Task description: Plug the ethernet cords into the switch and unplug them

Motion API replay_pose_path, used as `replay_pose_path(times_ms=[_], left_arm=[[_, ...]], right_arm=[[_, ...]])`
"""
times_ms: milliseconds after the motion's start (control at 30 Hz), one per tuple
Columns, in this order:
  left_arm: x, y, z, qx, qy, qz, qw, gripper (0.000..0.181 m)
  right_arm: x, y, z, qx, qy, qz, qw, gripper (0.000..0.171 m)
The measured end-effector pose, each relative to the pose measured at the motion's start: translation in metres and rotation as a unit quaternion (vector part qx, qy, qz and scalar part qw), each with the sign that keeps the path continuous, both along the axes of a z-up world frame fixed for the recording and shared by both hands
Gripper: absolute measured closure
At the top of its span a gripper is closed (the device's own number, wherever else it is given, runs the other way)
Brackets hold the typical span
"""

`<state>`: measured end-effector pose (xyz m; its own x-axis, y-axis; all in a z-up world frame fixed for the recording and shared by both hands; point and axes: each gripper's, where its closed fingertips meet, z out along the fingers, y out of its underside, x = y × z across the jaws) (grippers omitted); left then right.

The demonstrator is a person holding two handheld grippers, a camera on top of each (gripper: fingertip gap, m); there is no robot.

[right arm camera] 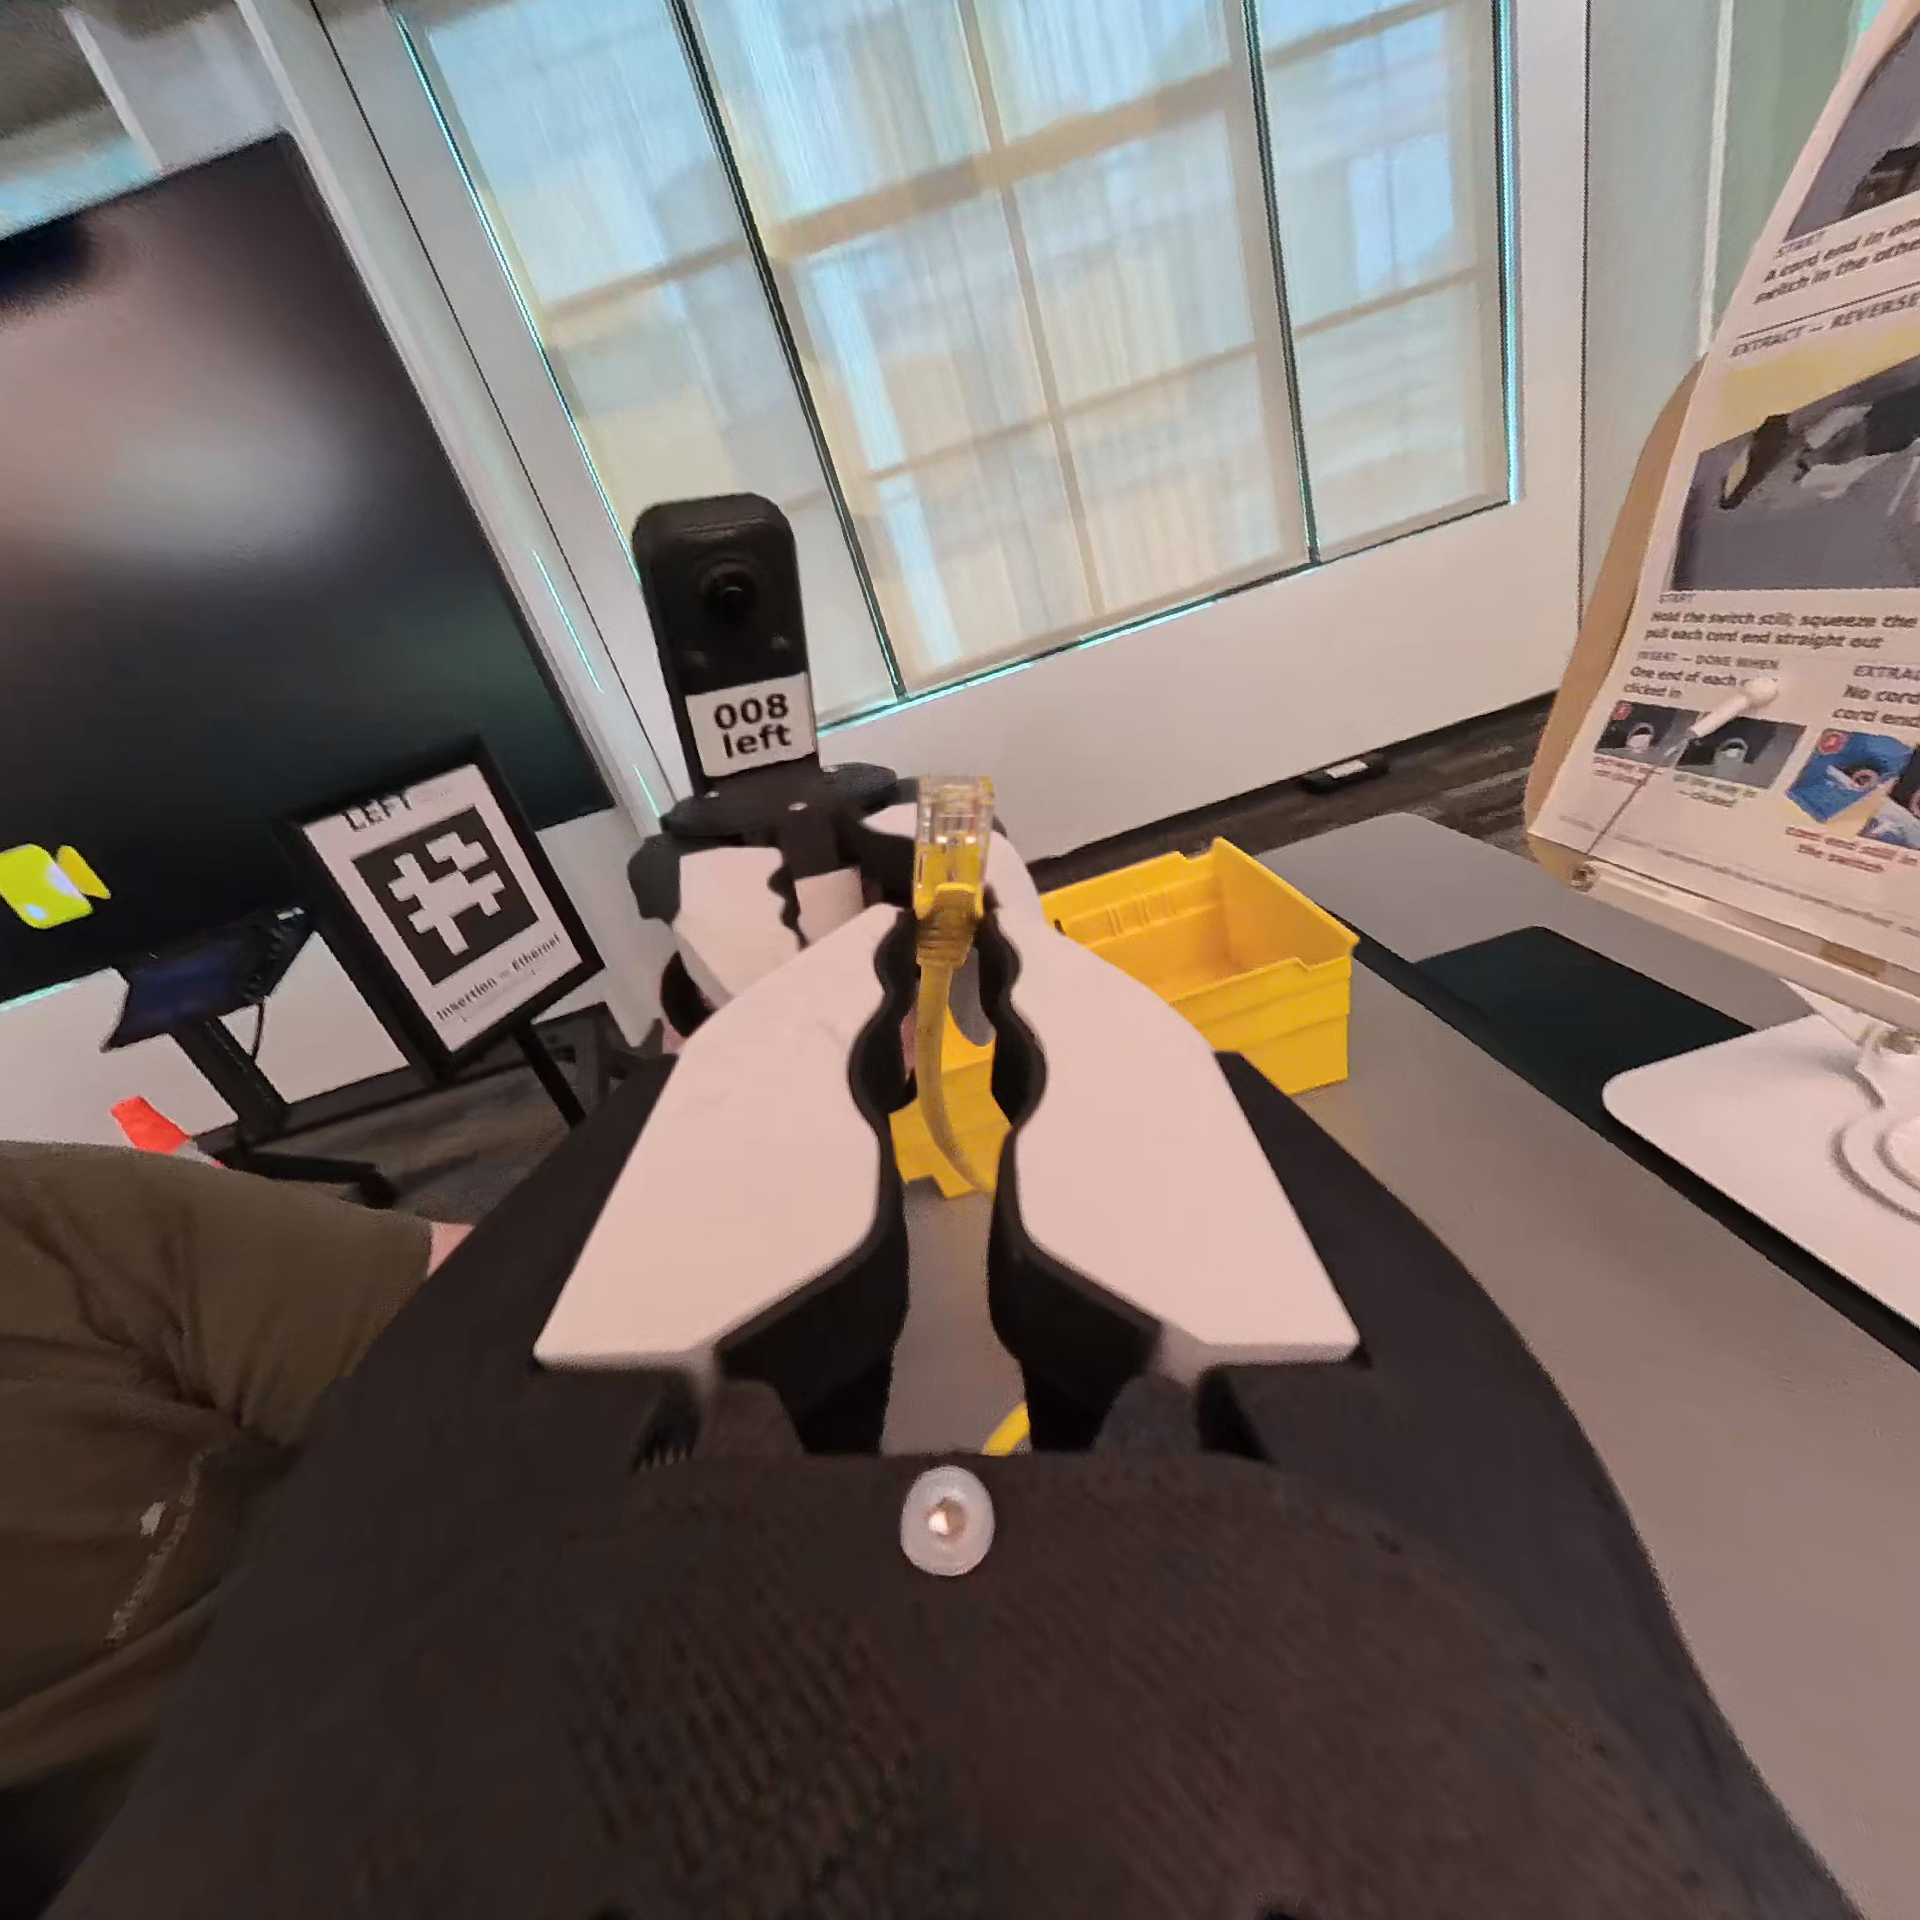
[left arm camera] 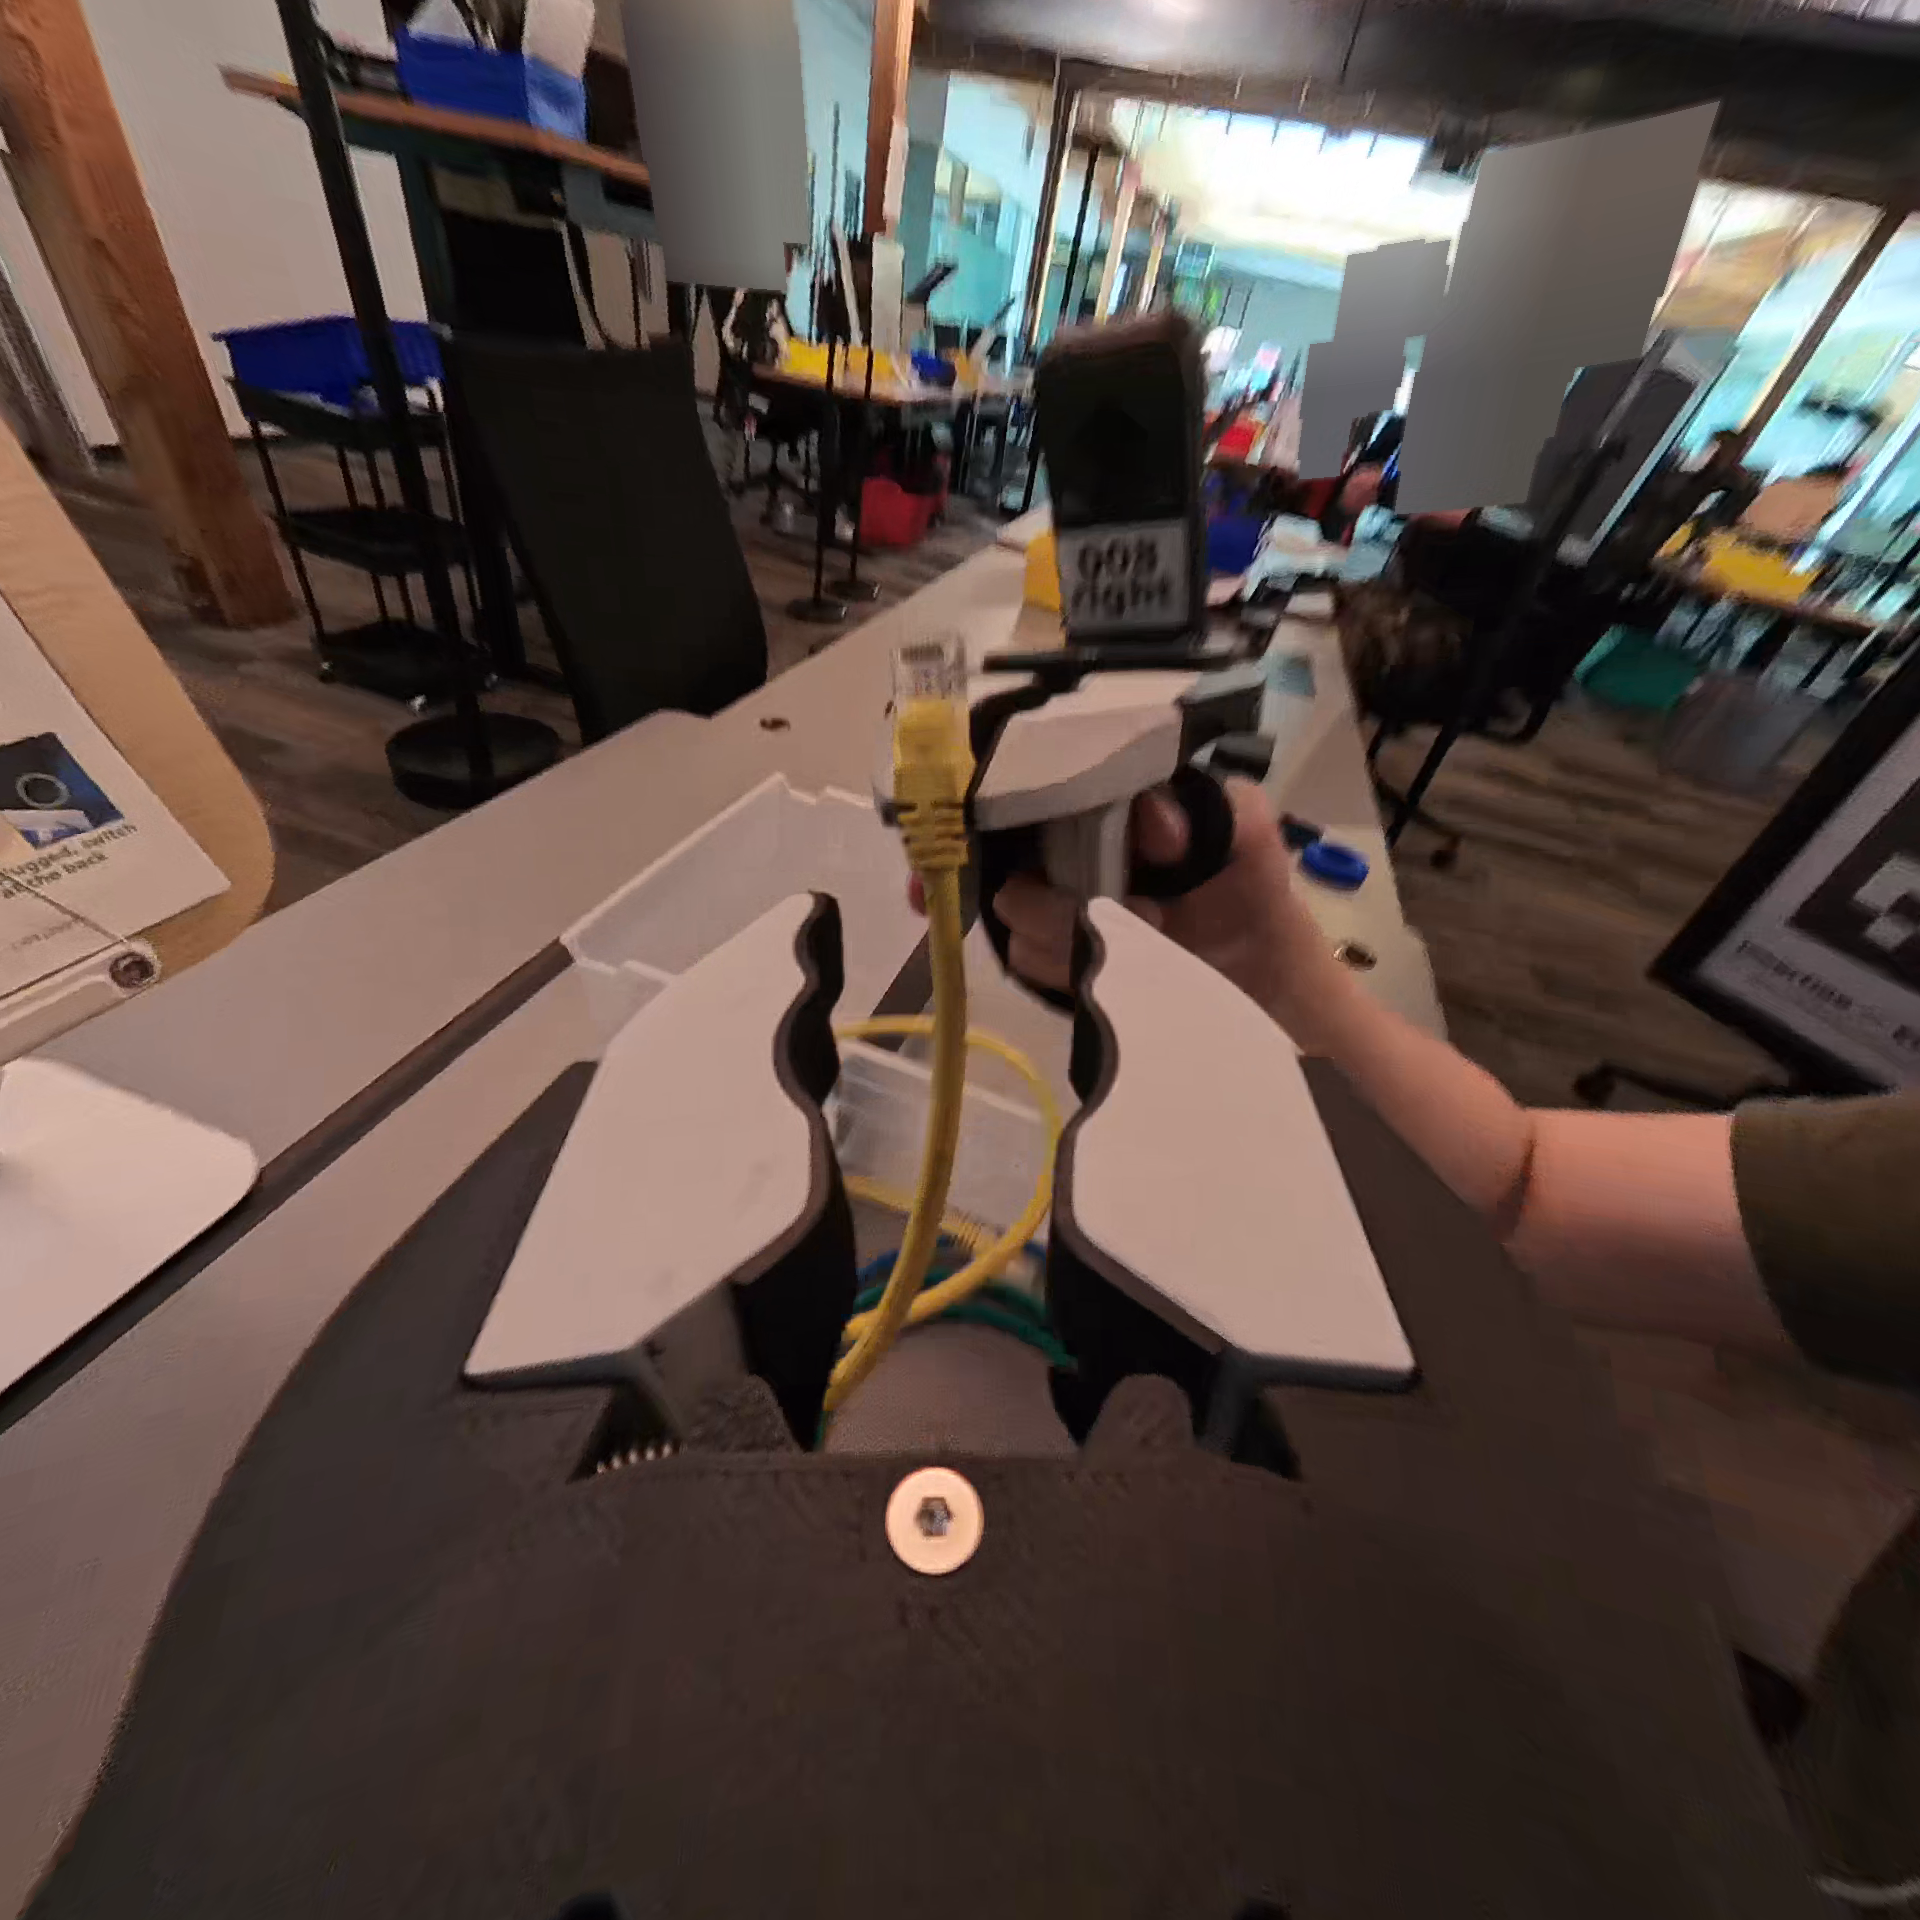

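Observation:
My right gripper (right arm camera: 945,940) is shut on a yellow ethernet cord (right arm camera: 940,997) just below its boot. The clear plug (right arm camera: 954,810) stands upright above the fingertips. In the left wrist view the right gripper (left arm camera: 930,821) holds that cord (left arm camera: 940,1039) up above the grey table (left arm camera: 416,914), plug (left arm camera: 930,675) on top. My left gripper (left arm camera: 956,925) is open and empty, facing the right one; the cord hangs in the gap between its fingers without touching them. The left gripper (right arm camera: 795,894) also shows just beyond the plug. No switch is in view.
A clear bin (left arm camera: 686,883) under the grippers holds loose yellow, green and blue cords (left arm camera: 935,1288). A yellow bin (right arm camera: 1195,935) stands on the table. An instruction board (right arm camera: 1714,520) on a white stand base (right arm camera: 1766,1122) sits at the table's side. A framed marker sign (right arm camera: 447,894) stands off the table. My two grippers' fingertips are within a few centimetres of each other.

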<state>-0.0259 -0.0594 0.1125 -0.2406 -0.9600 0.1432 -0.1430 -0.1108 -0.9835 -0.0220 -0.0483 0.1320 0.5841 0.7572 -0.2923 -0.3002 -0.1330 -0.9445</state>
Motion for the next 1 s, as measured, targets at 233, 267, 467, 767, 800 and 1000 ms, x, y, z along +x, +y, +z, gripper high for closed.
replay_pose_path(times_ms=[233, 267, 467, 767, 800, 1000], left_arm=[[0.021, 0.011, -0.034, 0.122, 0.07, 0.073, 0.987, 0.176], [0.024, 0.014, -0.032, 0.117, 0.06, 0.085, 0.988, 0.176], [0.012, 0.037, -0.001, -0.041, -0.037, 0.1, 0.993, 0.176], [-0.005, 0.044, 0.019, -0.137, -0.096, 0.063, 0.984, 0.176], [-0.004, 0.04, 0.018, -0.133, -0.09, 0.057, 0.985, 0.176], [-0.007, 0.032, 0.023, -0.149, -0.088, 0.036, 0.984, 0.176]], right_arm=[[0.008, 0.005, -0.013, -0.001, -0.122, -0.088, 0.989, 0.159], [0.012, 0.007, -0.012, 0.006, -0.128, -0.109, 0.986, 0.158], [0.007, 0.014, -0.011, 0.06, -0.149, -0.14, 0.977, 0.124], [-0.046, 0.041, -0.062, 0.067, -0.262, -0.121, 0.955, 0.124], [-0.048, 0.041, -0.06, 0.077, -0.259, -0.122, 0.955, 0.125], [-0.051, 0.033, -0.044, 0.069, -0.136, -0.067, 0.986, 0.128]])
